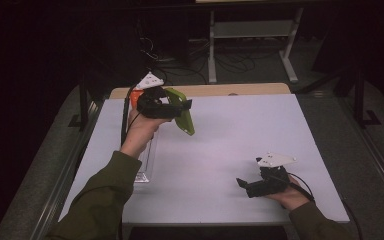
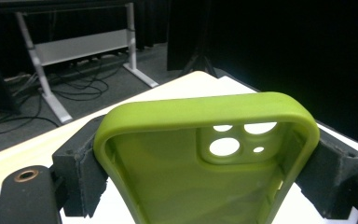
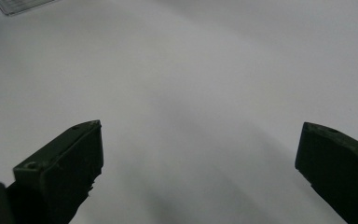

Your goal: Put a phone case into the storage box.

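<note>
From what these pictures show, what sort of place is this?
Probably a lab or studio set up for recording, not a home. A bare white table stands among dark surroundings, loose cables lie on the floor behind it beside a metal bench frame, and the left gripper holds a green phone case.

White tabletop [image 1: 230,145] with a pale wooden strip [image 1: 215,90] along its far edge. A clear flat object, possibly a tray or plastic sheet [image 1: 145,165], lies near the left edge of the table. Behind the table, on a grey floor [image 1: 325,100], stands a white metal frame [image 1: 252,40] with loose black cables [image 1: 180,62] beside it; surroundings are dark.
</note>
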A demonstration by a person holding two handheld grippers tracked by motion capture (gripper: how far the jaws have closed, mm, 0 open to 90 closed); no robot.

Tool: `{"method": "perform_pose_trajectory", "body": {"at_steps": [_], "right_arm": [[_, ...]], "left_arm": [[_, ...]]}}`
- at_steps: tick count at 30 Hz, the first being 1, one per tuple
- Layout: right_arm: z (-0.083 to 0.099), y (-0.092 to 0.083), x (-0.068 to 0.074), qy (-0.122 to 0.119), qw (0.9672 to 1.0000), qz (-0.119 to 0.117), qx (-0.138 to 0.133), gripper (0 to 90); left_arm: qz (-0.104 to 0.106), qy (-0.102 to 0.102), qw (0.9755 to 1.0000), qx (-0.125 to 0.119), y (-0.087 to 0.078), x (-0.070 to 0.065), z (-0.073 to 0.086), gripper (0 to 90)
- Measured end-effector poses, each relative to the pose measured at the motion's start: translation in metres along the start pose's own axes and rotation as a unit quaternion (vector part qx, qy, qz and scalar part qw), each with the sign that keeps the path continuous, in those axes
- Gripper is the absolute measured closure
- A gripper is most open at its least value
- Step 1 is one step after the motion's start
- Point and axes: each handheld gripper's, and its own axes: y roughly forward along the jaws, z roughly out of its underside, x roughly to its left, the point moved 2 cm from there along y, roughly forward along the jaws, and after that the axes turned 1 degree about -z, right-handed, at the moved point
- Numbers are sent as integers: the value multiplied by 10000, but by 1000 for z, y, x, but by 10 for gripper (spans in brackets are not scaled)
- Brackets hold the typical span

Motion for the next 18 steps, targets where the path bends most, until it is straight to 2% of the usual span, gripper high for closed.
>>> {"method": "perform_pose_trajectory", "body": {"at_steps": [9,14,18], "right_arm": [[0,0,0,11,10000,5,6,4],[0,0,0,4,10000,7,3,4],[0,0,0,10,10000,6,3,4]], "left_arm": [[-430,-52,9990,-107,-14,20,-9,146],[-708,-54,9974,-147,-22,32,-12,146],[-990,-46,9949,-162,-28,41,-14,146]]}}
